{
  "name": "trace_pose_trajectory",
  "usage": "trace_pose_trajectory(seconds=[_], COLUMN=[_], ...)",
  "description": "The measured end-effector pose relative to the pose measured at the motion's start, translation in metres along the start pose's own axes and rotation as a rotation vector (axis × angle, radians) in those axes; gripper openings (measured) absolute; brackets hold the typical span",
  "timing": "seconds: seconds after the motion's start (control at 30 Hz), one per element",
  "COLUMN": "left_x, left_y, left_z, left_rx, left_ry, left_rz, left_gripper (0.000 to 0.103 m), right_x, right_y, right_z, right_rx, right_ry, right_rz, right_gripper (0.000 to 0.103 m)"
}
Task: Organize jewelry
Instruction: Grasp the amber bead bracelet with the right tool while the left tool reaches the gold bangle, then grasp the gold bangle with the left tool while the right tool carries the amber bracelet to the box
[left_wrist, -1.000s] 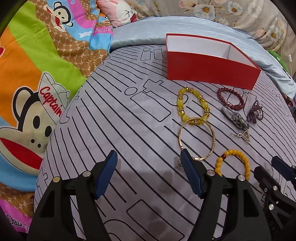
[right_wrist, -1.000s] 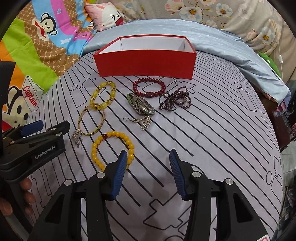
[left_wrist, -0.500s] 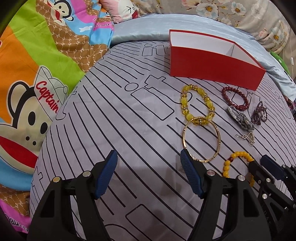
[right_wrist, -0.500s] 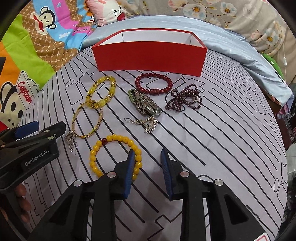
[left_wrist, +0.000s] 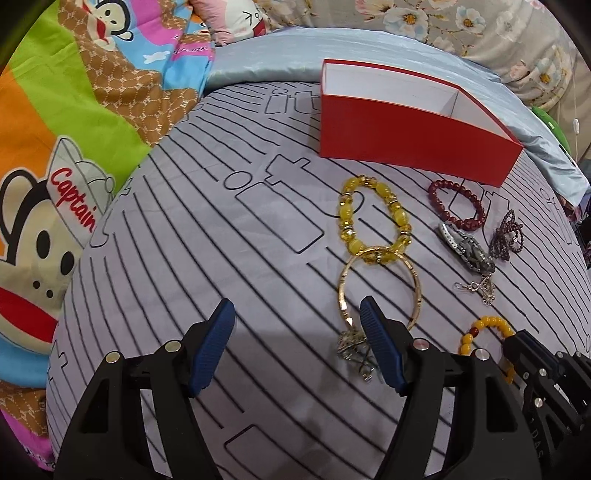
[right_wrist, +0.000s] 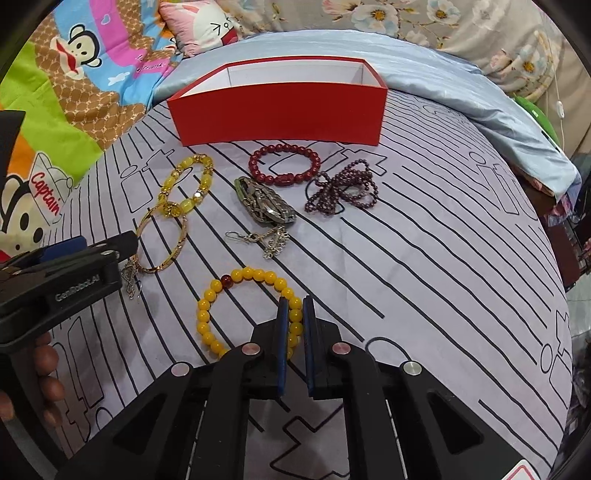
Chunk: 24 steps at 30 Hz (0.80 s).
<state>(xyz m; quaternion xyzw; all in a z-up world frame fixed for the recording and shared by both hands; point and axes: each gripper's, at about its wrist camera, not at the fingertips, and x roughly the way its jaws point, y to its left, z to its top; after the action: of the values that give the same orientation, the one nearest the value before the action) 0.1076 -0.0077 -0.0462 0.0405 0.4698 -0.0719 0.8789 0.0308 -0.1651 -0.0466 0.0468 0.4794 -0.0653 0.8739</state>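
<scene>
A red open box (right_wrist: 280, 110) stands at the back of the grey striped cloth; it also shows in the left wrist view (left_wrist: 413, 136). In front lie a yellow crystal bracelet (right_wrist: 188, 184), a gold bangle (right_wrist: 162, 240), a dark red bead bracelet (right_wrist: 284, 166), a purple bead string (right_wrist: 343, 188), a metal watch (right_wrist: 266, 203), an earring (right_wrist: 266, 240) and a yellow bead bracelet (right_wrist: 243, 310). My right gripper (right_wrist: 295, 306) is shut on the yellow bead bracelet's right side. My left gripper (left_wrist: 295, 325) is open over the cloth, its right finger beside the gold bangle (left_wrist: 380, 288).
A colourful monkey-print blanket (left_wrist: 74, 147) lies to the left and a light blue sheet (right_wrist: 461, 92) behind the box. The cloth drops off at the right edge. A hand holds the left gripper (right_wrist: 62, 284) at the left of the right wrist view.
My right gripper moved forward and closed from wide open onto the yellow bead bracelet. My left gripper shifted slightly right toward the gold bangle, still open.
</scene>
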Motion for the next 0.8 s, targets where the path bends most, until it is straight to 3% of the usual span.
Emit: trace_pose_trajectory(seconds=[0.3,0.4,0.63,0.8], left_x=[0.018,0.02,0.016,0.011], left_y=[-0.012,-0.015,-0.026,-0.025], left_z=[0.009,0.013,0.015,0.013], left_rx=[0.007,0.021,0.06,0.057], left_ry=[-0.003,-0.009,-0.006,-0.003], left_rz=[0.004,-0.003,-0.047,-0.075], left_gripper=[0.063,0.052,0.008,0.003], right_x=[-0.003,-0.002,-0.002,-0.005], right_y=[-0.008,-0.009,-0.009,-0.011], right_z=[-0.001,-0.001,0.0,0.002], right_rx=[0.018,0.018,0.019,0.02], right_ry=[0.003,0.003,0.003,-0.003], right_rz=[0.002,0.007,0.011,0.013], right_gripper=[0.007,0.007,0.007,0.007])
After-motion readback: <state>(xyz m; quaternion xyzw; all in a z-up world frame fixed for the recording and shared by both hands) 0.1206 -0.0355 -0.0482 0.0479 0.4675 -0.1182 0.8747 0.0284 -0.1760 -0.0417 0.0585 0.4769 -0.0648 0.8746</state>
